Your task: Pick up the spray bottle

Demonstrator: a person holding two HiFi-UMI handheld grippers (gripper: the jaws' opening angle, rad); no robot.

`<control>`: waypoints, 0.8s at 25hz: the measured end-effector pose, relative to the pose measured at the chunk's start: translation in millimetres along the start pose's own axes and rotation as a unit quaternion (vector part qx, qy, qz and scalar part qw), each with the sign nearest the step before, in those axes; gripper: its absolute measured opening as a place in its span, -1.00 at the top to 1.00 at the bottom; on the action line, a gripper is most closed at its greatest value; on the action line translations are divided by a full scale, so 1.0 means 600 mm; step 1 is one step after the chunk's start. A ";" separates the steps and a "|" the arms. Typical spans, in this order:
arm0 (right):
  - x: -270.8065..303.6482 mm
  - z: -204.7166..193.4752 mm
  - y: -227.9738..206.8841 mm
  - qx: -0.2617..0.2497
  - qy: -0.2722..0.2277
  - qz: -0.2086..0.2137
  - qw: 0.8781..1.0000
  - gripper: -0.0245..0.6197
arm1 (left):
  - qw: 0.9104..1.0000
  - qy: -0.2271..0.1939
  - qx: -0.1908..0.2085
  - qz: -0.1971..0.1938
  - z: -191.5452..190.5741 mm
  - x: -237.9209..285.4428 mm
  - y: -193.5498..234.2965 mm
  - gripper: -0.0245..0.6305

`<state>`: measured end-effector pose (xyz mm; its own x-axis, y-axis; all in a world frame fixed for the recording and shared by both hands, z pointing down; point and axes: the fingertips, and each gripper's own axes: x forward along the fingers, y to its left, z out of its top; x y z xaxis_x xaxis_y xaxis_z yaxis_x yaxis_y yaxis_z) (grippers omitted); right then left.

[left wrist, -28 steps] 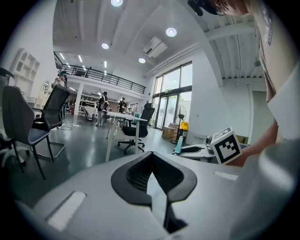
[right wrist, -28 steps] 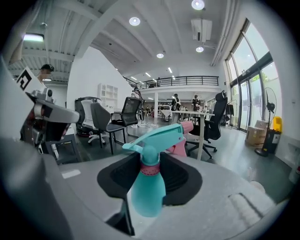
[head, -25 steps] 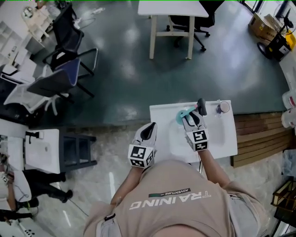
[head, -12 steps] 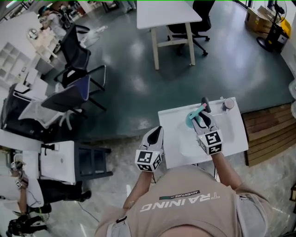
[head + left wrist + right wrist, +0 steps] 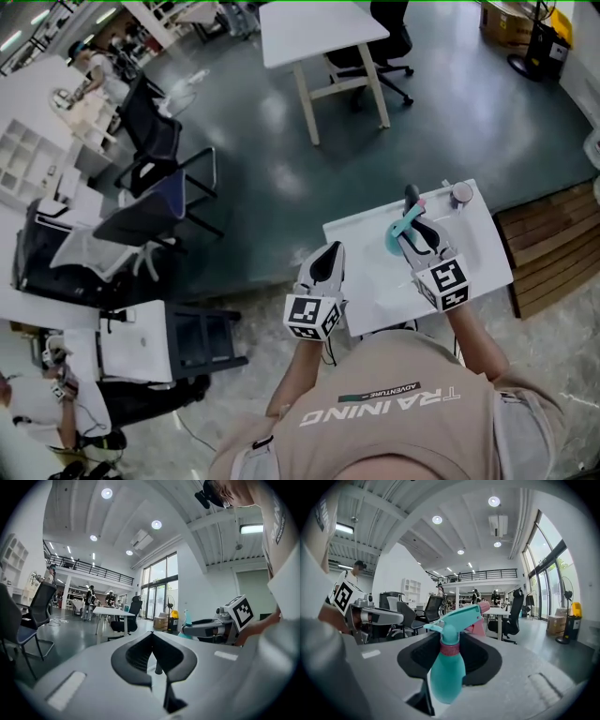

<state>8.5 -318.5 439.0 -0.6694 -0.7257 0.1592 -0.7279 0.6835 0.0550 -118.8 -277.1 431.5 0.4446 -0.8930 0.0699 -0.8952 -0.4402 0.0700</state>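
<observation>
A teal spray bottle (image 5: 397, 234) with a pink collar hangs above the small white table (image 5: 478, 246). My right gripper (image 5: 411, 208) is shut on it. In the right gripper view the bottle (image 5: 447, 667) fills the gap between the dark pads (image 5: 417, 656), its trigger head pointing right, and the gripper (image 5: 452, 639) points about level. My left gripper (image 5: 329, 255) hovers off the table's left edge with its jaws together and nothing in them. In the left gripper view its tips (image 5: 152, 637) meet in a point, and the right gripper (image 5: 206, 629) with the bottle (image 5: 187, 619) shows at the right.
A small pink-capped container (image 5: 459, 194) stands at the table's far right corner. A wooden pallet (image 5: 553, 248) lies to the right, a black shelf cart (image 5: 202, 342) to the left. Office chairs (image 5: 155, 131) and a larger white table (image 5: 319, 28) stand farther off on the dark floor.
Both grippers have risen. The right one has carried the spray bottle up with it, the grip unchanged. The head view has swung slightly.
</observation>
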 end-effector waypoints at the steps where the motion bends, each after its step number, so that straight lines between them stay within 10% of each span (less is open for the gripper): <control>1: -0.003 0.001 0.001 -0.003 0.000 0.000 1.000 0.52 | 1.000 -0.002 -0.001 0.000 0.000 0.000 -0.002 0.87; 20: -0.018 0.008 0.015 -0.009 0.001 0.007 1.000 0.52 | 1.000 0.004 -0.009 0.007 -0.014 -0.015 0.003 0.87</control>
<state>8.2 -305.0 433.3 -0.6784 -0.7164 0.1629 -0.7162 0.6943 0.0712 -124.1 -269.2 439.5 0.4327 -0.8980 0.0798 -0.9005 -0.4262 0.0868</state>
